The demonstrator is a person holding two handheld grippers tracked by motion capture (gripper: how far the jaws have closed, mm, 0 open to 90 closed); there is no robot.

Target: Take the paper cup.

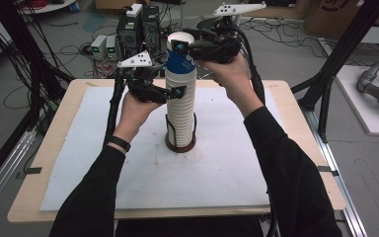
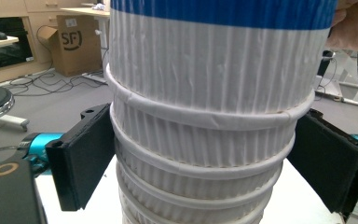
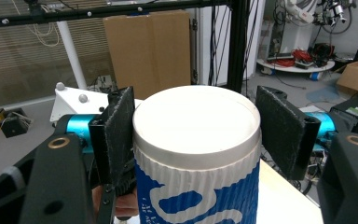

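My right gripper point(image 1: 180, 47) is clenched on the top cup point(image 1: 180, 54), the blue-and-white one capping the stack of cups point(image 1: 181, 106); in the right gripper view both pads point(image 3: 121, 135) press against its sides just under the white rim point(image 3: 196, 154). My left gripper point(image 1: 177, 92) sits lower, about halfway up the stack. In the left gripper view its two black pads point(image 2: 81, 158) stand at either side of the ribbed white cups point(image 2: 200, 154), the left one touching or nearly so, the right one with a sliver of gap; I cannot tell whether they truly press. The stack stands upright in a round brown holder point(image 1: 180, 145) on the white mat point(image 1: 217, 173), at the middle of the table point(image 1: 54, 143).
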